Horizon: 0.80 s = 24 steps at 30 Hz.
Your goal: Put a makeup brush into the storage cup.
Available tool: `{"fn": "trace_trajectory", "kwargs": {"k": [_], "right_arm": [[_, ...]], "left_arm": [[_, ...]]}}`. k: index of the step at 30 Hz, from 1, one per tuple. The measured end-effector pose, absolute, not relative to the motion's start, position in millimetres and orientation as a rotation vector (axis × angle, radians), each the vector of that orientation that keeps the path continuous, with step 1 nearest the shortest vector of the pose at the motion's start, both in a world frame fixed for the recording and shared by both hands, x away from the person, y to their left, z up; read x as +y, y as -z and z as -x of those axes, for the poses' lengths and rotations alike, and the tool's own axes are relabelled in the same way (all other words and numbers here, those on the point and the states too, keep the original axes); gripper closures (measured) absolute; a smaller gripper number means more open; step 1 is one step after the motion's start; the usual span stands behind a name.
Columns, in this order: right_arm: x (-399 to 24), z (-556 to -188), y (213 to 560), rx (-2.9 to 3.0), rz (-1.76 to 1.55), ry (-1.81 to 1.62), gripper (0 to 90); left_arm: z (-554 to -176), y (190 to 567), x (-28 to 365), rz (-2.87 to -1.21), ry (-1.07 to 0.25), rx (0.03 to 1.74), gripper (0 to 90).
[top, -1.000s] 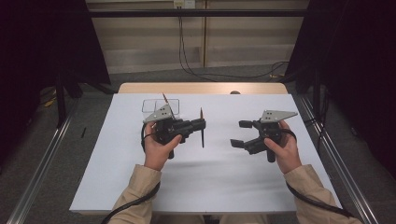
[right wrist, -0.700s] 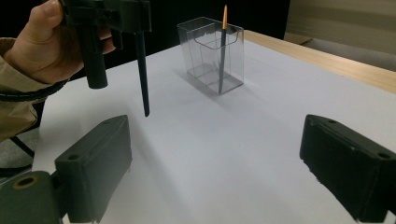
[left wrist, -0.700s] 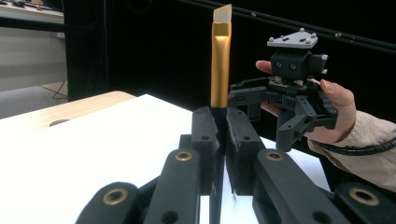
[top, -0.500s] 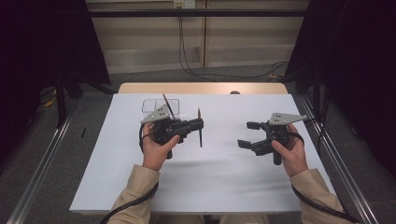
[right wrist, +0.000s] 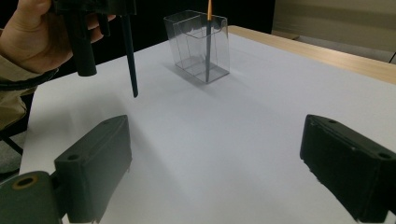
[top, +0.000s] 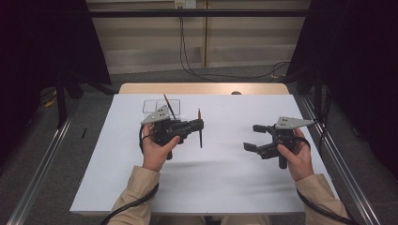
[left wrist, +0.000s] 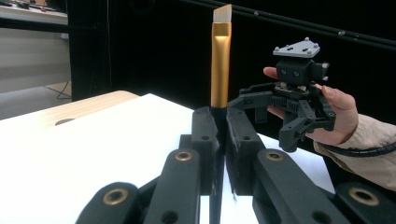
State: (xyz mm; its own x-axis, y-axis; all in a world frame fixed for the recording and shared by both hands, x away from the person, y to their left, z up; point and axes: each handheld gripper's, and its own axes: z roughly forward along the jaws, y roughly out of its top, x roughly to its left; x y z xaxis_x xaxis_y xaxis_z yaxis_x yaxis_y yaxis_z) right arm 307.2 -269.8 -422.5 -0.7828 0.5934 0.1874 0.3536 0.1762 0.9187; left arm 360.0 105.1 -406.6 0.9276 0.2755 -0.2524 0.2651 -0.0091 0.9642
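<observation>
My left gripper (top: 199,125) is shut on a paintbrush (top: 201,139) and holds it upright above the white table sheet (top: 211,187). In the left gripper view the two jaws press on the dark handle below the gold ferrule (left wrist: 220,65), and the pale bristles (left wrist: 222,11) point up. My right gripper (top: 256,137) hovers open to the right, with nothing between its fingers (right wrist: 93,158). A clear plastic box (top: 161,106) stands behind the left gripper with a second brush (top: 169,107) leaning in it. The right gripper view has the box (right wrist: 198,46) ahead and the held brush's handle (right wrist: 130,60) hanging at the upper left.
The table's wooden far edge (top: 202,88) lies beyond the sheet. Metal rails (top: 338,159) run along both sides of the table. Cables (top: 187,56) hang down the back wall. The other gripper (left wrist: 273,123) and its hand face the left gripper's camera.
My right gripper has drifted a little to the right, away from the left one. The left gripper and its brush have stayed in place.
</observation>
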Motion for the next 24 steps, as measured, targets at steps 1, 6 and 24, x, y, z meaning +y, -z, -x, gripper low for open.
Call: {"fn": "trace_trajectory", "kwargs": {"k": [1,6,24], "right_arm": [[-270.2,-306.7,423.1,2.233,-0.920,-1.650,8.6],[-272.7,-304.8,424.7,2.229,-0.922,-1.641,8.5],[-284.1,-297.7,431.2,2.205,-0.949,-1.633,8.5]], "left_arm": [[-360.1,406.7,105.4,-1.598,-0.009,0.427,83.3],[-360.3,406.9,106.6,-1.601,-0.013,0.429,83.3],[-360.8,408.4,111.2,-1.602,-0.027,0.447,83.3]]}}
